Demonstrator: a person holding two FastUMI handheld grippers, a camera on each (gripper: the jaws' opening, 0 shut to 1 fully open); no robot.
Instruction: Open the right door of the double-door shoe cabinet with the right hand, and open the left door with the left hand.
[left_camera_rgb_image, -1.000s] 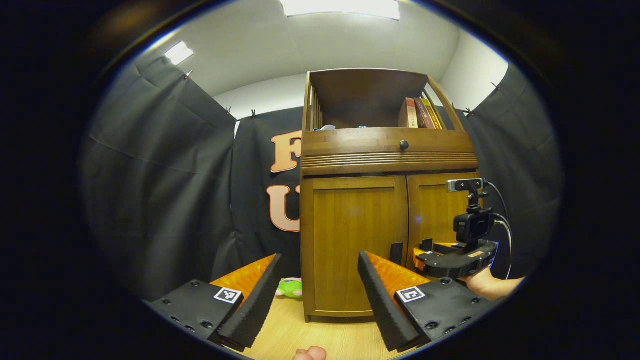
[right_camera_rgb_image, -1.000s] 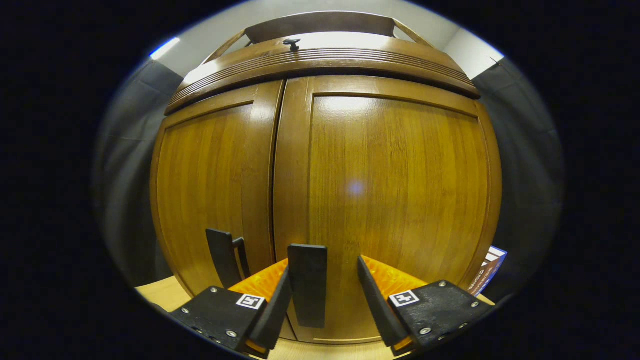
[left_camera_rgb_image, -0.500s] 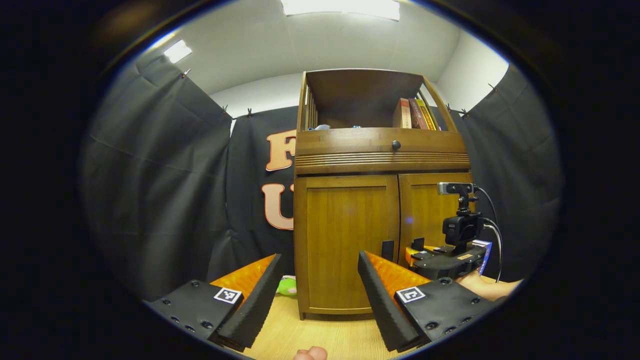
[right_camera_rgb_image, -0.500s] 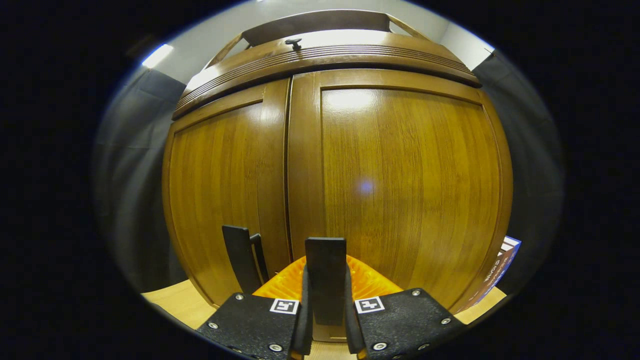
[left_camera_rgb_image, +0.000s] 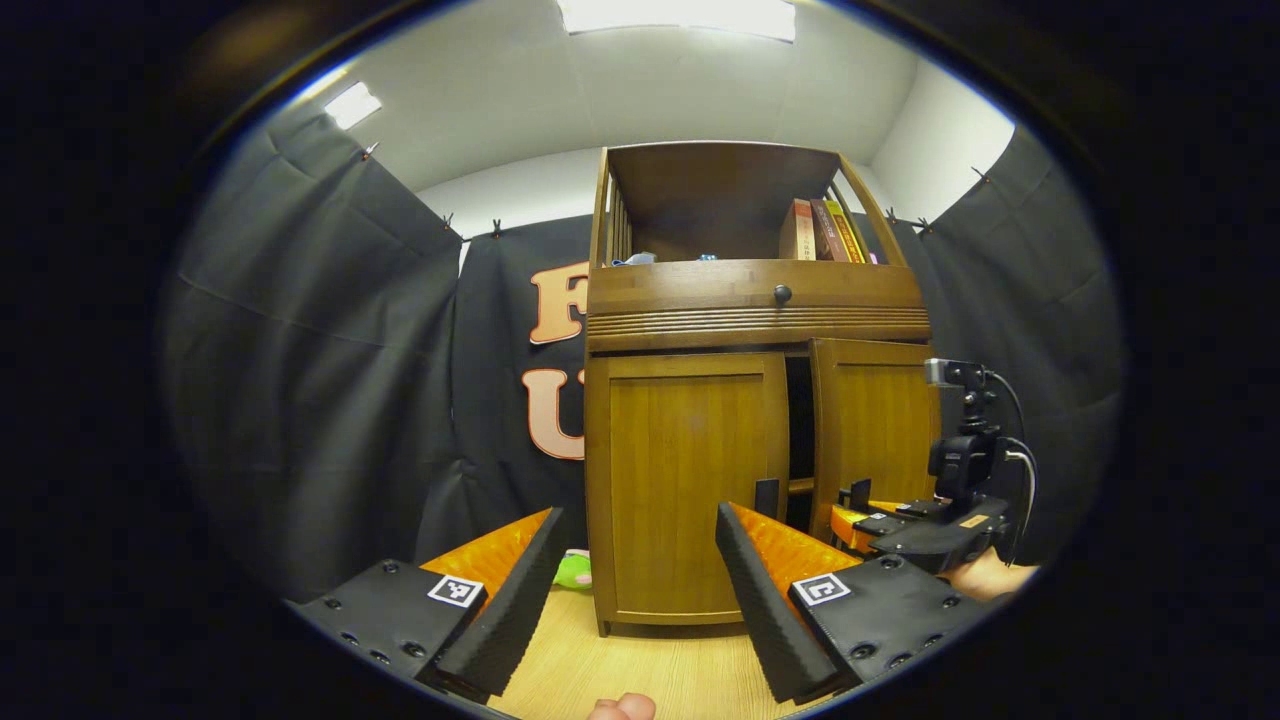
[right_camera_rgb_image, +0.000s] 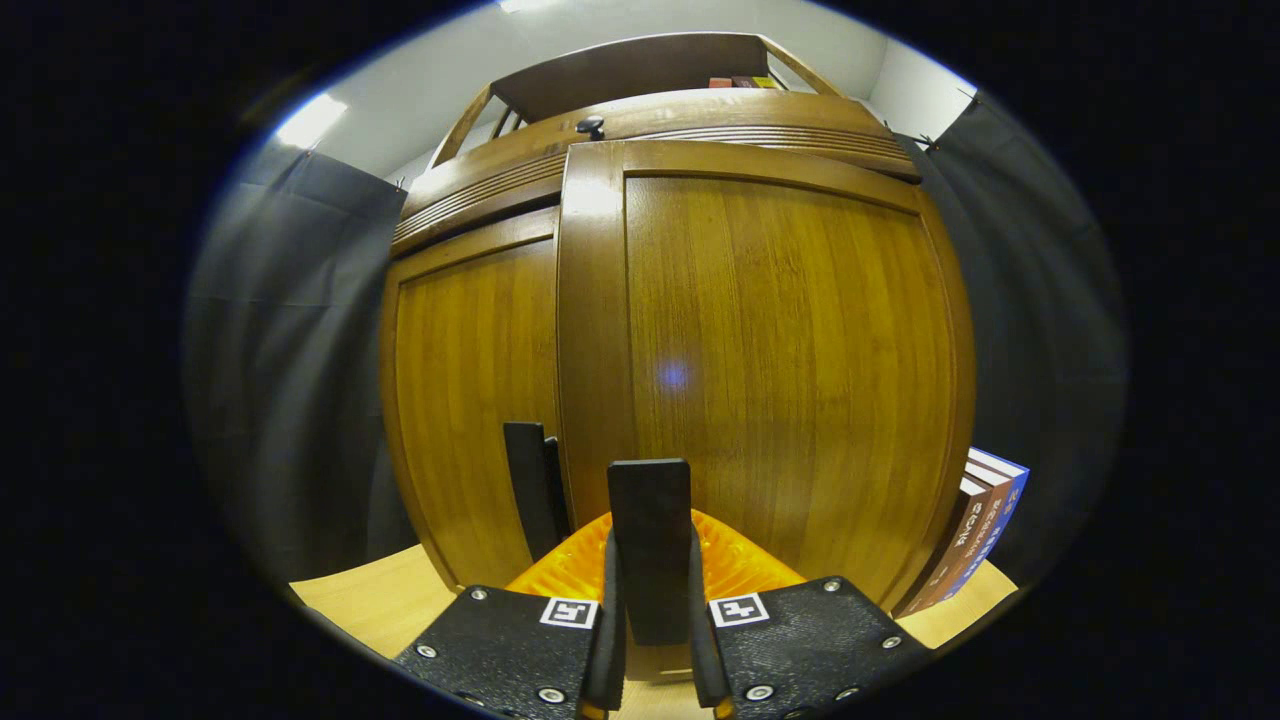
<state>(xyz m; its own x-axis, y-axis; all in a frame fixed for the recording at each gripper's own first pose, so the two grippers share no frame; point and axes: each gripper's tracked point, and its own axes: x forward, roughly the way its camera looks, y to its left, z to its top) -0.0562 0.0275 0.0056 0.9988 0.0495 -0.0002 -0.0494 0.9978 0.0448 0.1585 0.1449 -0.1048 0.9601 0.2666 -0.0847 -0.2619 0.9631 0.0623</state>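
Right gripper (right_camera_rgb_image: 650, 640) clamped on right door (right_camera_rgb_image: 790, 370) handle (right_camera_rgb_image: 650, 545), door ajar, left gripper (left_camera_rgb_image: 635, 590) spread wide, facing closed left door (left_camera_rgb_image: 685, 480).

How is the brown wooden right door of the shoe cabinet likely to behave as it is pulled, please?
The brown wooden right door looks like a rigid panel, so it probably swings without flexing. The right hand-held gripper clamps its flat dark handle, which seems unlikely to slip.

Pale wood floor (left_camera_rgb_image: 650, 670) carries the shoe cabinet (left_camera_rgb_image: 690, 490), a green toy (left_camera_rgb_image: 574, 572) beside its left foot, books (right_camera_rgb_image: 975, 540) leaning at its right
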